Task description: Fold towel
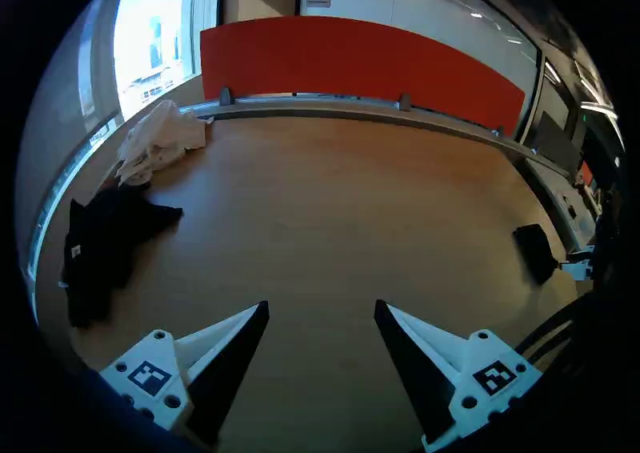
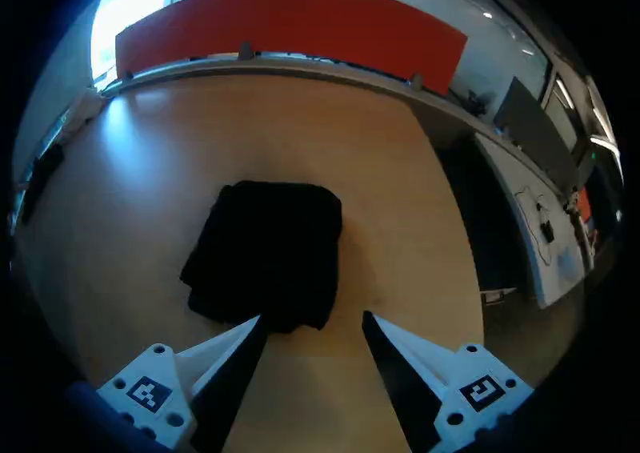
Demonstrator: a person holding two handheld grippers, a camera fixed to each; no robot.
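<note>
Folded black towel point(image 2: 268, 249) lay flat on tabletop point(image 2: 144, 157), just ahead of right tool point(image 2: 312, 315), near edge at its tips; fingers apart, nothing held. Left tool point(image 1: 321, 302) likewise spread, empty. Crumpled black cloth point(image 1: 104, 245) fwd-left of it, white cloth point(image 1: 160, 137) farther beyond.

- partition point(image 1: 360, 61): flat orange-red, no pattern; grey rail along its lower edge
- table point(image 1: 336, 205) in front of the partition: warm honey-brown wood with faint grain; pale glare near the partition's left end
- folded towel point(image 2: 268, 253), out from the partition's middle: plain black
- crumpled cloth point(image 1: 160, 137) by the partition's left end: white
- dark cloth point(image 1: 104, 249), farther out from that end: black; small white tag
- left gripper point(image 1: 320, 309) and right gripper point(image 2: 312, 321): black fingers; white bodies; black-and-white square markers
</note>
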